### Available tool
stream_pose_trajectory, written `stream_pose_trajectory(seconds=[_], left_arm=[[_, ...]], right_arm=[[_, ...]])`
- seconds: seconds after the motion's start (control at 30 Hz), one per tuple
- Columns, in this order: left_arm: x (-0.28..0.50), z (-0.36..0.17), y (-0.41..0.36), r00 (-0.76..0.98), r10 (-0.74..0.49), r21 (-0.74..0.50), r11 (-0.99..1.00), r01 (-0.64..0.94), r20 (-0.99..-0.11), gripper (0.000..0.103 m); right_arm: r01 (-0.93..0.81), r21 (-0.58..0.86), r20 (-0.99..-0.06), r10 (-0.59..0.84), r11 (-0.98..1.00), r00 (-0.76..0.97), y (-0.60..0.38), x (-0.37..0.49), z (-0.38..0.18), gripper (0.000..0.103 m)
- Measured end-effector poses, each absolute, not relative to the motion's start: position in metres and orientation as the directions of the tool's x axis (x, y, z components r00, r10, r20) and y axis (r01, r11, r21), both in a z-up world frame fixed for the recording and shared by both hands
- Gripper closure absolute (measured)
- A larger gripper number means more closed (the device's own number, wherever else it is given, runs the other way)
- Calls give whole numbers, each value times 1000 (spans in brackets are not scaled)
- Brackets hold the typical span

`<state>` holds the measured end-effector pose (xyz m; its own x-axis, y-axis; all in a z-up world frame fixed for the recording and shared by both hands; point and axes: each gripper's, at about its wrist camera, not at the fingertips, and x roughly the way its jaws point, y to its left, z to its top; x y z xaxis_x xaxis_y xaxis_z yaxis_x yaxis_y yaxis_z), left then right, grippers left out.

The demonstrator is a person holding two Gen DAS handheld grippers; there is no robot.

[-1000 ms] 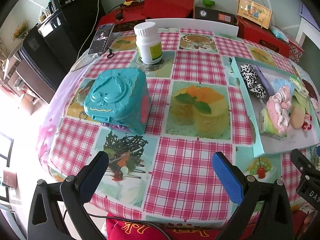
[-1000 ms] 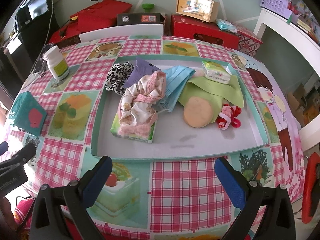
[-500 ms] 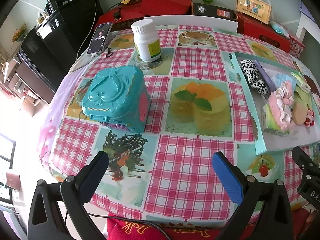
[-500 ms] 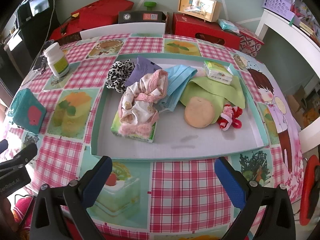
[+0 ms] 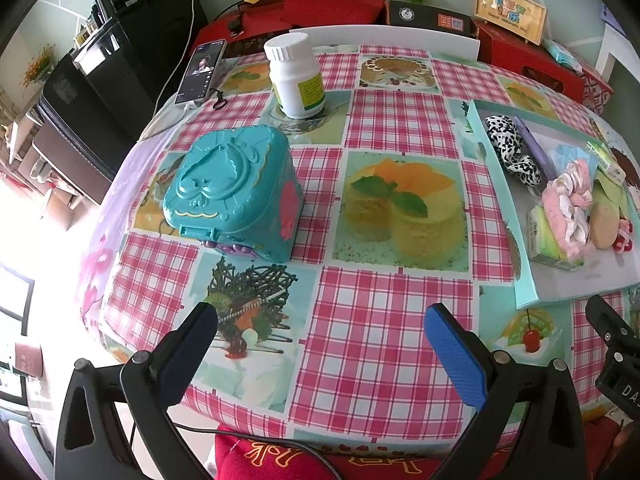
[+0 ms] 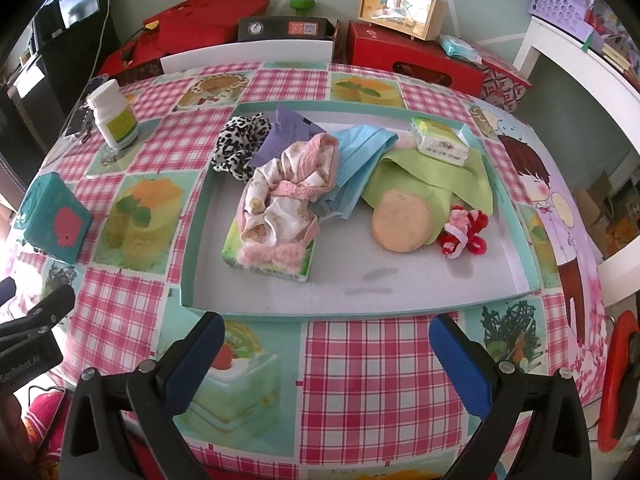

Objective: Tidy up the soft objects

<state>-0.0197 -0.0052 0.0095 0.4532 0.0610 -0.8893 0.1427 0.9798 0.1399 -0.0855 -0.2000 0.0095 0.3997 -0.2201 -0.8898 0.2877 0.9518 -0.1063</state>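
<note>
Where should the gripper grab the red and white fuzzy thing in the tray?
Probably pinch the red and white fuzzy thing across its bunched middle, coming from above. It lies low and flat on the tray floor, beside the tan round pad.

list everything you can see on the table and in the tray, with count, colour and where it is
tray: 1, teal rim, grey floor, right half of table
leopard scrunchie: 1, black and white, tray's far left corner
purple packet: 1, beside the scrunchie
pink cloth: 1, pink and cream, on the green tissue pack
blue mask: 1, tray middle
green cloth: 1, under the small tissue pack
round puff: 1, tan, on the green cloth
red and white scrunchie: 1, tray right
teal box: 1, closed, table left
white bottle: 1, far side
phone: 1, far left edge
left gripper: open, empty
right gripper: open, empty
</note>
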Motion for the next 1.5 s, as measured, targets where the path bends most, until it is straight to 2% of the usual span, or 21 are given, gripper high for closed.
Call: stream_pose_trajectory(seconds=[1.5], left_arm=[[-20, 7, -1, 448, 69, 139, 982, 125, -892, 0]], right_arm=[[285, -108, -893, -219, 953, 394, -200, -86, 7, 0]])
